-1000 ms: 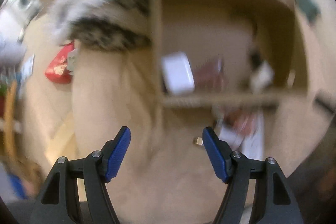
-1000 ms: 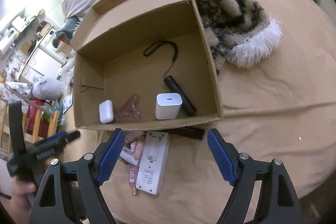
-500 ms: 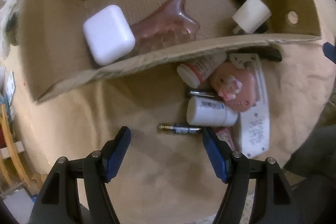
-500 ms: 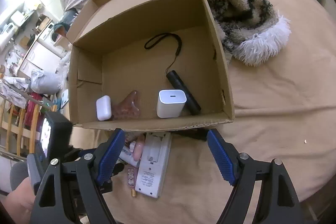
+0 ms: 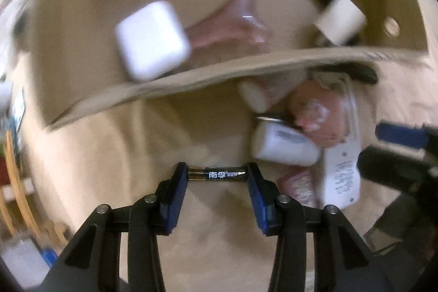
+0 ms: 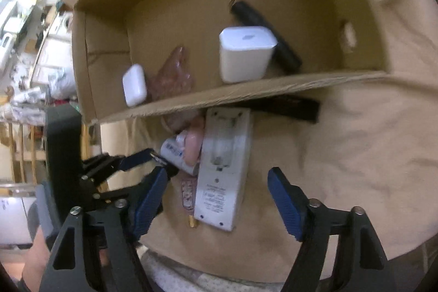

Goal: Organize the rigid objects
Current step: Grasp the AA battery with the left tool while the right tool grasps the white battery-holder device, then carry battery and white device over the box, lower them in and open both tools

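Through left wrist view: left claw (image 5: 217, 175) closing, blue pads touching both ends of battery (image 5: 217, 175) lying on tan cloth before cardboard box (image 5: 219, 67). Right wrist view: right claw (image 6: 216, 190) closing, nothing gripped, straddling white remote (image 6: 223, 168).

We see the cardboard box (image 5: 246, 67) wall hiding part of a black item (image 6: 290, 107); its contents blur.

The battery (image 5: 217, 175) was black with white characters and gold ends; the earbud case (image 5: 151, 40) white, the cardboard box (image 6: 287, 89) brown, the gripper pads (image 6: 284, 193) blue, the cloth (image 5: 137, 155) tan
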